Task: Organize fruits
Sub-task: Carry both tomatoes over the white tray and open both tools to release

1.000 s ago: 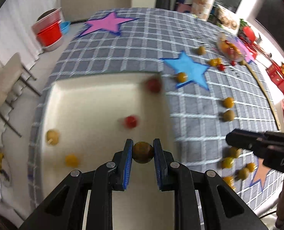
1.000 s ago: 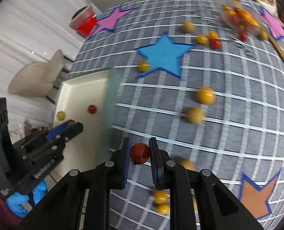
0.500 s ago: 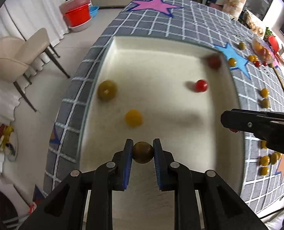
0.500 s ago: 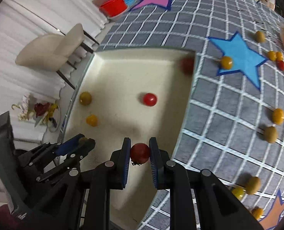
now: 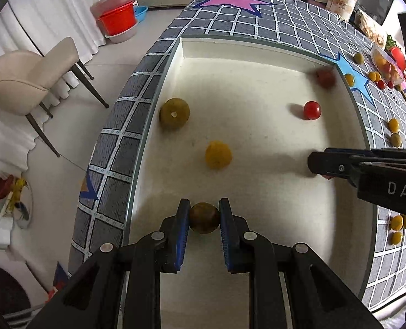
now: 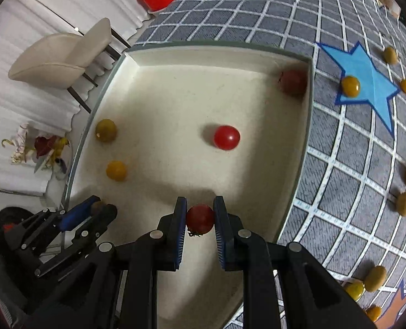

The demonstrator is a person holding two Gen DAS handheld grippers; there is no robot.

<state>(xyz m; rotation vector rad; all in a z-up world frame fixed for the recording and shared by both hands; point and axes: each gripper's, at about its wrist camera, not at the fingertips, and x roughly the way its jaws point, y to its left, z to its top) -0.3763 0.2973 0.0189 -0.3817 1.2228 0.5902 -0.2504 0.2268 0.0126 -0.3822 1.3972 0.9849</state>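
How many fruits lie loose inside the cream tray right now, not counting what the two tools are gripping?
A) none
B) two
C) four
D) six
C: in the right wrist view the cream tray holds four loose fruits: an olive-green one, a yellow one, a bright red one and a dull red one in the far corner.

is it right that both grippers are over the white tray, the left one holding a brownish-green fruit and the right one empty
Not quite: the right gripper is not empty. The right wrist view shows it shut on a red tomato. The rest holds: both are over the white tray, and the left gripper holds a brownish-green fruit.
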